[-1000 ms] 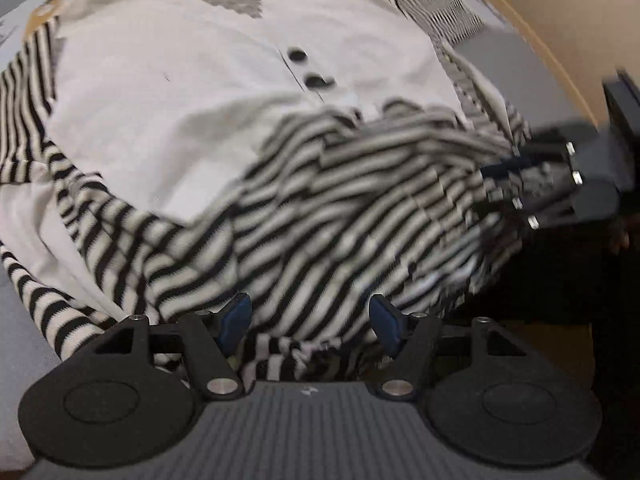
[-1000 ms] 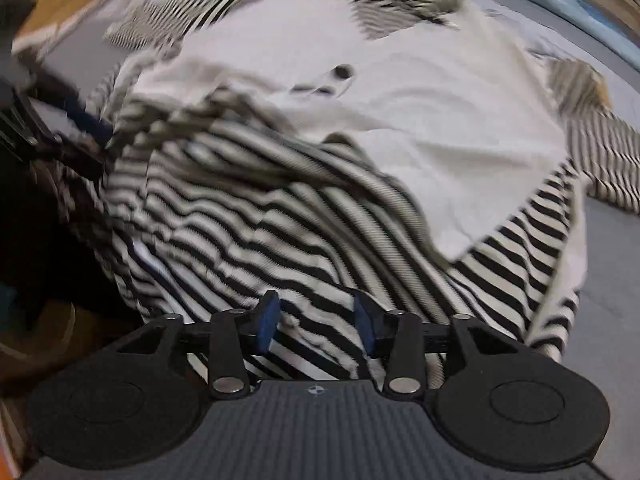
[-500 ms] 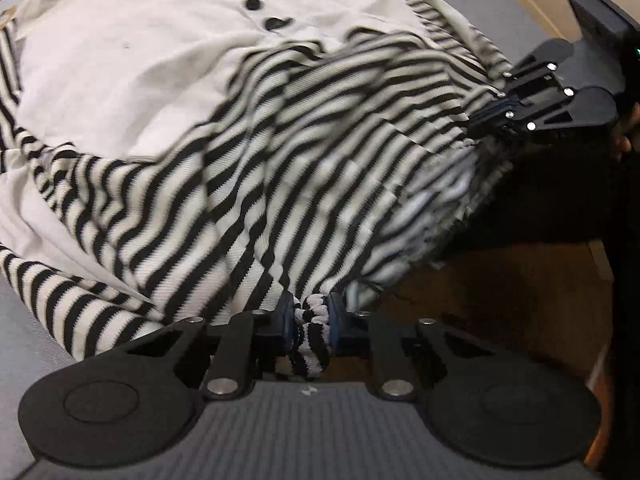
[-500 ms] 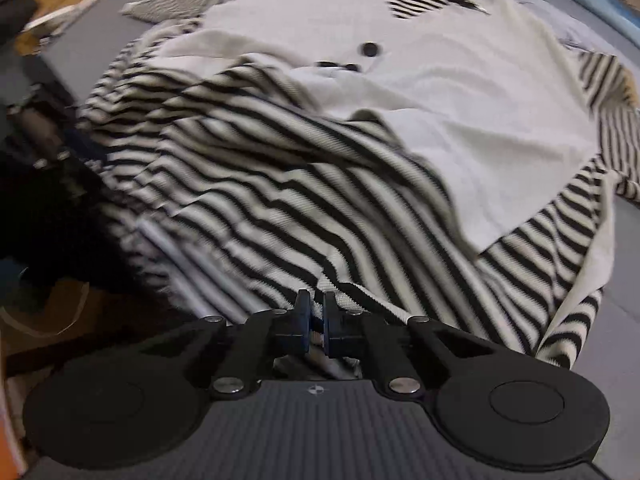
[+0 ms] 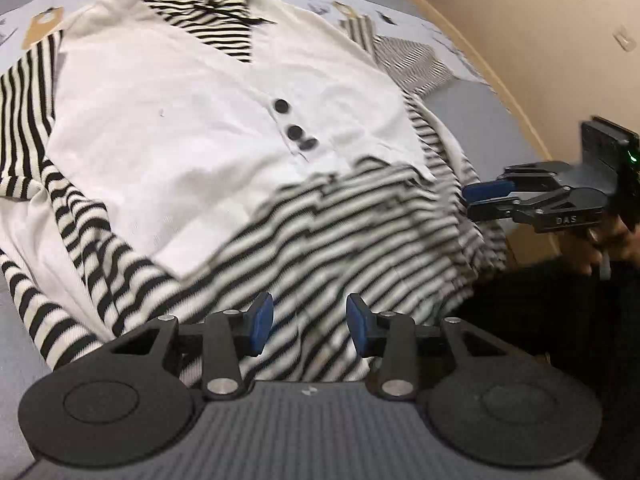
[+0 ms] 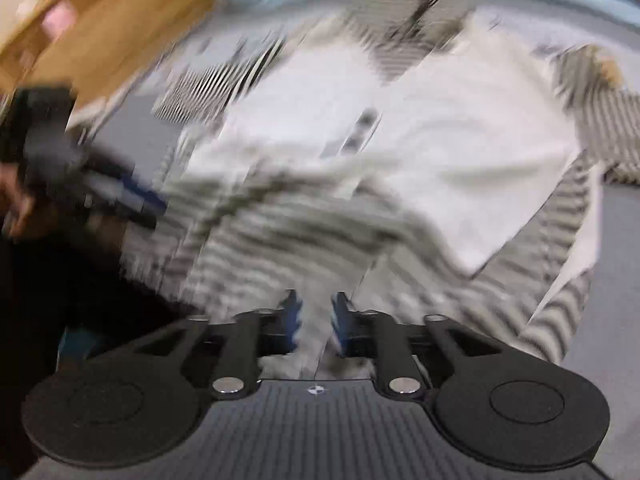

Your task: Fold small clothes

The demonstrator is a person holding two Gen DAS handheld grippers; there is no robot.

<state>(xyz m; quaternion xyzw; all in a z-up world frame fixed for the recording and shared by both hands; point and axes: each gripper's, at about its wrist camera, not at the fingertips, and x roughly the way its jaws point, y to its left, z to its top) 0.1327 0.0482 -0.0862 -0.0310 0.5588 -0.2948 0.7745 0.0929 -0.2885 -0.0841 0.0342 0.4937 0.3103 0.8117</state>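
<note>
The letters "DAS" stand in pale capitals on the black linkage of the right gripper (image 5: 468, 197), seen side-on at the right edge of the left wrist view, just behind its blue-padded fingers (image 5: 486, 190). A small pale mark sits on the ribbed grey body of each gripper, too small to read. In the right wrist view the picture is blurred and no lettering can be made out.

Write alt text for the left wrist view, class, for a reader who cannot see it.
The left gripper, jaws open with nothing pinched, hovers over the striped hem of a white garment with three dark buttons, spread on a grey surface. The right gripper reaches in from the right edge.
</note>
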